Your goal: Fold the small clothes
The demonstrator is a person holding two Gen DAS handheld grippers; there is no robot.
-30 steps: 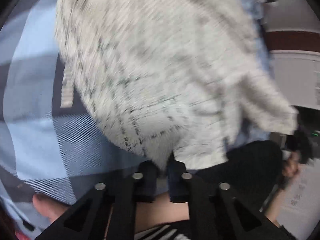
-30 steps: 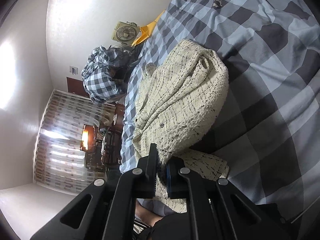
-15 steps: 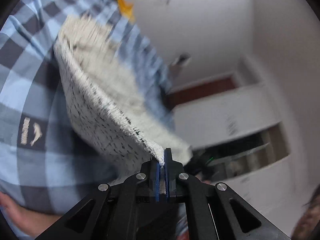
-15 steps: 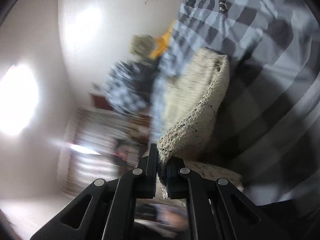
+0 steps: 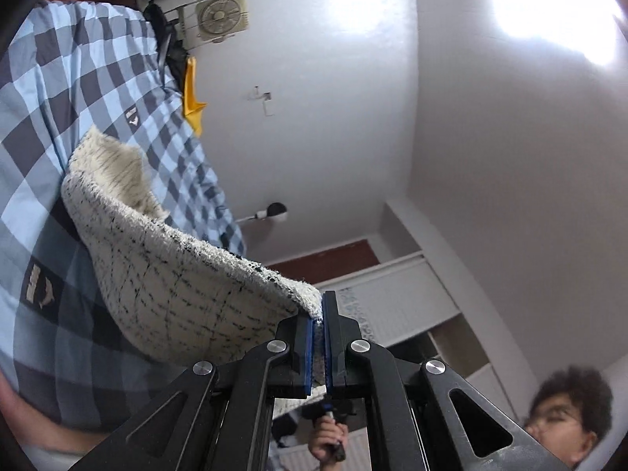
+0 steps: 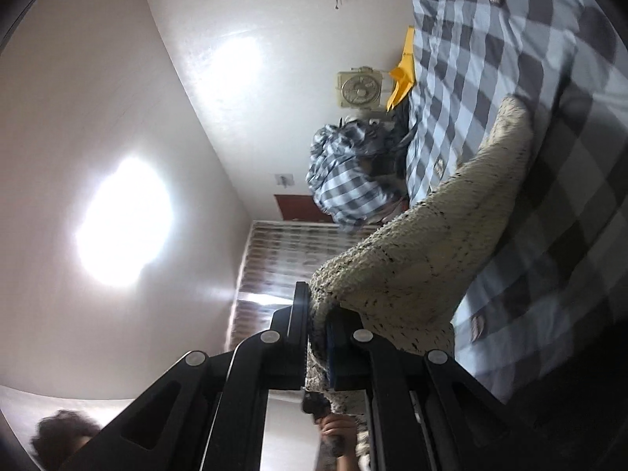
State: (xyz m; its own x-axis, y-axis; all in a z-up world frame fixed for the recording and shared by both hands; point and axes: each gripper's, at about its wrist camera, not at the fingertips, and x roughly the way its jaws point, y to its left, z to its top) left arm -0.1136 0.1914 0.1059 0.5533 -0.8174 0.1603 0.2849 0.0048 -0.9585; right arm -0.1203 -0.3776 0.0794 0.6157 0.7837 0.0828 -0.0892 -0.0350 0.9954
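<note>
Left tool [image 5: 318, 314] pressed together, pinching an edge of the cream knit [image 5: 176, 282]; blue pads [image 5: 309, 349] grip fabric between them. From the pinch the knit runs toward 10 o'clock in the left wrist view, sagging in a curve, its far end resting on the checked bed cover [image 5: 78, 90]. Right tool [image 6: 318, 314] likewise pinching the knit [image 6: 431, 259], a thick fold wedged between its fingers; from there the cloth stretches toward 2 o'clock and meets the cover [image 6: 510, 59] at its far end. The knit is thus raised at both gripped edges, spanning from each tool down to the bed. Both cameras sit tilted, so wall and ceiling fill much of each frame. A square fan [image 5: 221, 13] stands beyond the bed at 11 o'clock in the left view; a yellow cloth [image 5: 191, 94] lies at the cover's edge just below it. In the right view a bundled checked cloth [image 6: 345, 172] sits near centre, beside the bed. A hand [image 5: 327, 445] gripping a handle shows at 6 o'clock under the left tool; the like hand [image 6: 339, 435] shows under the right tool.
</note>
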